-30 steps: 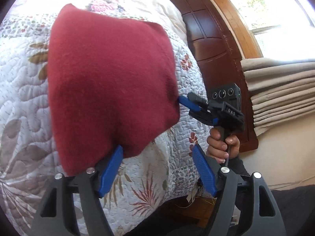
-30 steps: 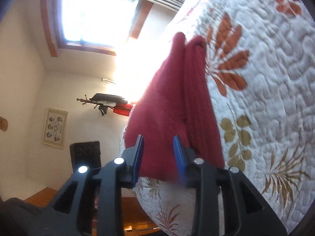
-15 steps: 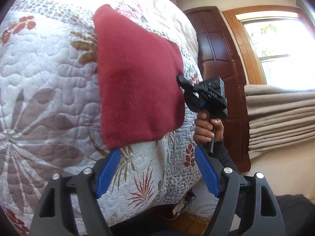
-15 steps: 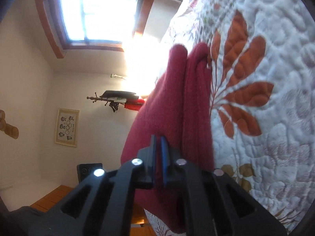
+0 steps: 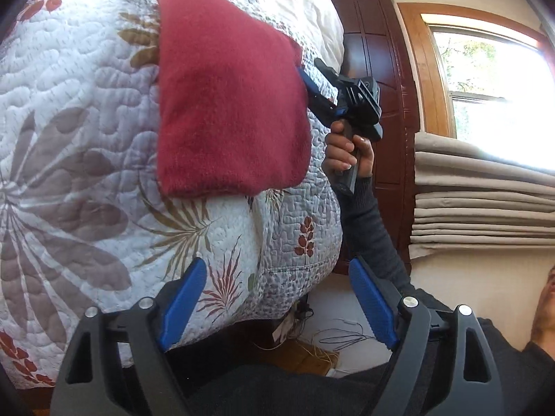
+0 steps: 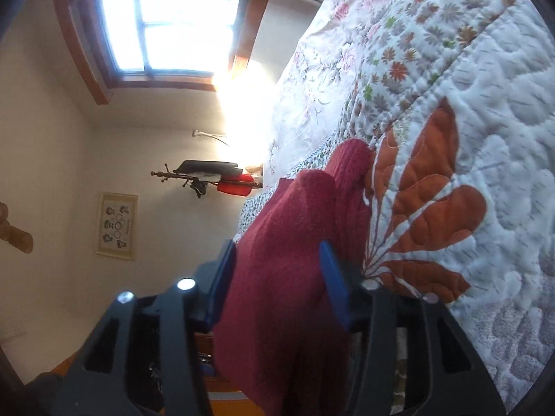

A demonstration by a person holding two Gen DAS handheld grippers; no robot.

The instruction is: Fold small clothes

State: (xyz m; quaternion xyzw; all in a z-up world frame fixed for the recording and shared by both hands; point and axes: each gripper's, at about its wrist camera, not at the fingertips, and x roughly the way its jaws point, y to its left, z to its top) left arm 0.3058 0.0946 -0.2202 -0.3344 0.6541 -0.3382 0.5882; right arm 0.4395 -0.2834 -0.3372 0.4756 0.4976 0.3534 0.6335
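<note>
A folded dark red cloth (image 5: 229, 104) lies on the floral quilted bed (image 5: 69, 138) near its edge. My left gripper (image 5: 277, 267) stands open below the cloth, well clear of it, with nothing between its blue pads. A hand (image 5: 347, 152) holds my right gripper (image 5: 308, 76) at the cloth's right edge. In the right wrist view the right gripper (image 6: 277, 253) is open, its fingers apart on either side of a raised fold of the red cloth (image 6: 284, 312), which hangs over the quilt (image 6: 485, 138).
A dark wooden panel (image 5: 374, 34) and a bright window (image 5: 492, 86) with folded beige blinds (image 5: 485, 201) stand beyond the bed. Cables (image 5: 340, 336) lie on the floor below the bed's corner. A coat rack (image 6: 208, 176) and a framed picture (image 6: 118, 225) are on the far wall.
My left gripper has drawn back from the cloth, staying open. My right gripper shut on the cloth's edge half a second ago; its fingers now stand apart around the fold.
</note>
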